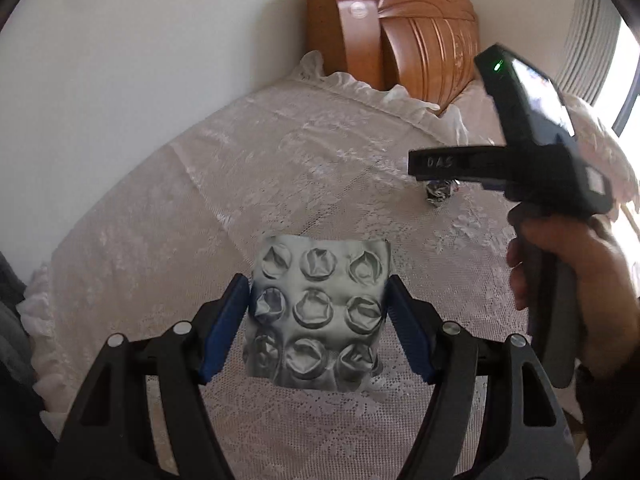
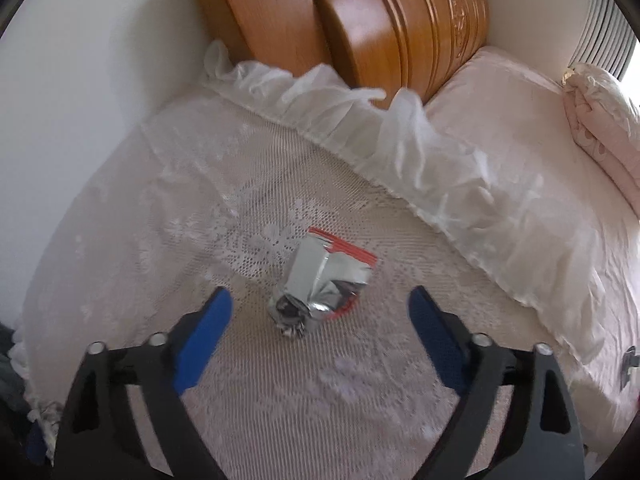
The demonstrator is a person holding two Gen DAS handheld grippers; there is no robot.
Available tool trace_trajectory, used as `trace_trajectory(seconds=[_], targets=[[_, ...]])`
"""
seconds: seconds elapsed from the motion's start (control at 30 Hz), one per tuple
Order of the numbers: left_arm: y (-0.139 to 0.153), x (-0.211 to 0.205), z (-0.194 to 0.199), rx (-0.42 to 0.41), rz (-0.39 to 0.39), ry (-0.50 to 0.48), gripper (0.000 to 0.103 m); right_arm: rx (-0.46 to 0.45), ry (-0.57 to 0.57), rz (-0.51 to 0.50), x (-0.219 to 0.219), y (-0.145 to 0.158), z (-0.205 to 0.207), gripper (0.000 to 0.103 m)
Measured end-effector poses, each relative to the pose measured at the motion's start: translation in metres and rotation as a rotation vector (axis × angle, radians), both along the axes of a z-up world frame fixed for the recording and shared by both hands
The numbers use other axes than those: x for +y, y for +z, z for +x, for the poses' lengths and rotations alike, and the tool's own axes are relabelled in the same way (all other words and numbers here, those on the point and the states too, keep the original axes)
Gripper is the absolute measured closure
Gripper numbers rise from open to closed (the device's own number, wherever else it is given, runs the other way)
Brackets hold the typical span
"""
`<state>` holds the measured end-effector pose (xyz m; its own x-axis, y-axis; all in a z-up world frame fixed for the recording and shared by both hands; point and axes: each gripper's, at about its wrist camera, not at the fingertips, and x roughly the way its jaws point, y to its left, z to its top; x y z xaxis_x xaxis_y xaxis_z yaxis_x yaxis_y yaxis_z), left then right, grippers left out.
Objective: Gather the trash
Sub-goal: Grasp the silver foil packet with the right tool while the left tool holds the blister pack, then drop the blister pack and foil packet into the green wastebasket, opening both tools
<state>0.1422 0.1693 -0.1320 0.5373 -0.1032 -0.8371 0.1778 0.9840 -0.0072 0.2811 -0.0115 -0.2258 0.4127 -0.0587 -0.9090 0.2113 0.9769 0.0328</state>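
My left gripper (image 1: 318, 300) is shut on an empty silver blister pack (image 1: 316, 312), its blue pads pressing both side edges, held above the lace bedspread (image 1: 200, 200). My right gripper (image 2: 320, 312) is open, its fingers either side of a crumpled silver foil wrapper with red edges (image 2: 320, 280) that lies on the bedspread (image 2: 180, 220) just ahead. In the left wrist view the right gripper's body (image 1: 532, 148) hovers over that wrapper (image 1: 438, 192) at the right.
A wooden headboard (image 2: 340, 12) stands at the back against the white wall. A pink pillow (image 2: 500, 120) and folded pink bedding (image 2: 604, 120) lie at the right. A frilled bedspread edge (image 2: 360, 120) crosses behind the wrapper.
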Motion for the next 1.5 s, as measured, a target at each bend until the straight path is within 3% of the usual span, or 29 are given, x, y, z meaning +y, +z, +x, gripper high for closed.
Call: trace_trajectory(seconds=[0.07, 0.17, 0.5, 0.73, 0.9, 1.23, 1.5], targets=[[-0.001, 0.002, 0.000, -0.001, -0.007, 0.006, 0.035, 0.019, 0.008, -0.021, 0.003, -0.005, 0.004, 0.039], [-0.001, 0.005, 0.002, -0.002, -0.017, 0.016, 0.035, 0.029, 0.025, -0.029, 0.006, -0.008, 0.006, 0.051], [0.008, 0.011, -0.002, -0.015, -0.026, 0.028, 0.035, -0.011, 0.074, 0.061, 0.002, 0.005, -0.008, 0.059], [0.030, -0.013, -0.024, -0.048, -0.034, -0.014, 0.035, -0.098, 0.136, 0.127, -0.023, 0.053, -0.076, 0.059], [0.045, -0.056, -0.046, -0.060, -0.061, -0.088, 0.035, -0.108, 0.119, 0.125, -0.060, 0.074, -0.139, 0.059], [0.062, -0.183, -0.098, -0.050, -0.107, -0.332, 0.035, -0.108, -0.057, 0.076, -0.162, 0.099, -0.292, 0.059], [0.070, -0.257, -0.132, -0.058, -0.120, -0.464, 0.036, -0.155, -0.142, 0.088, -0.216, 0.110, -0.338, 0.059]])
